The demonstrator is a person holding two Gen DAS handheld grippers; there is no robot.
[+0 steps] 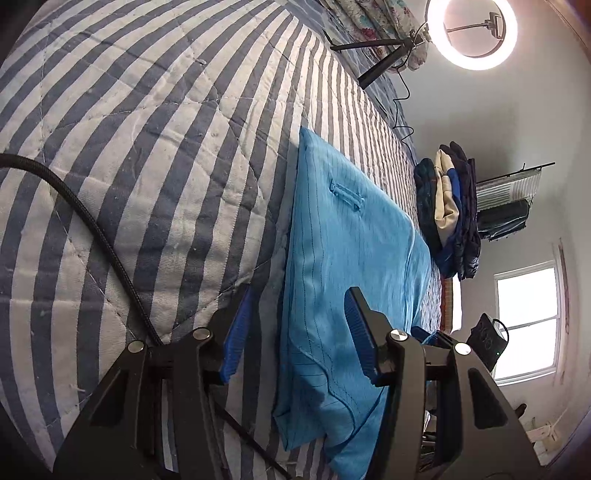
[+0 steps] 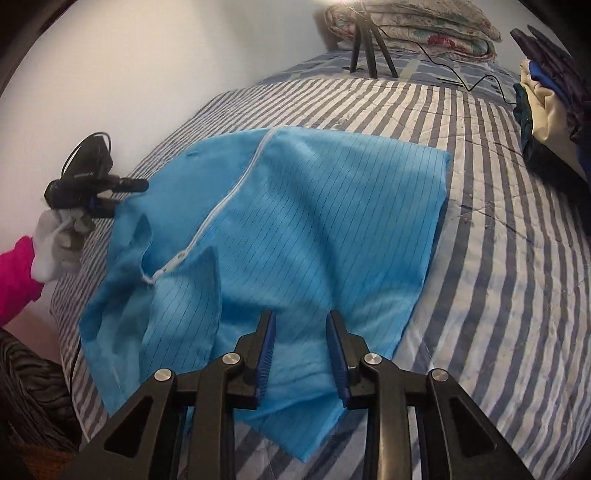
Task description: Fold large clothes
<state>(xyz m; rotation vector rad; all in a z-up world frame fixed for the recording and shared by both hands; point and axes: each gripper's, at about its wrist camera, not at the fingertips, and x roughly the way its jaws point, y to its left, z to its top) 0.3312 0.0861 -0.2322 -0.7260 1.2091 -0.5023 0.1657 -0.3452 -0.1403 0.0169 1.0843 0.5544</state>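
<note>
A light blue pinstriped garment (image 1: 351, 240) with a white zipper lies partly folded on the blue-and-white striped quilt (image 1: 147, 129). My left gripper (image 1: 299, 295) hovers over the garment's near edge, jaws open, with one finger over the quilt and the other over the cloth. In the right wrist view the garment (image 2: 314, 206) spreads across the bed. My right gripper (image 2: 300, 317) points down at its near hem, jaws narrowly apart, with flat cloth showing in the gap and no pinch visible. A gloved hand (image 2: 59, 240) with a pink sleeve holds the other gripper at the garment's left edge.
A pile of folded dark and cream clothes (image 1: 450, 210) (image 2: 550, 92) sits on the bed's far side. A ring light (image 1: 472, 29) on a tripod (image 2: 369, 48) stands near floral pillows (image 2: 413, 26). A black cable (image 1: 92, 229) crosses the quilt. A dark basket (image 2: 33, 387) stands beside the bed.
</note>
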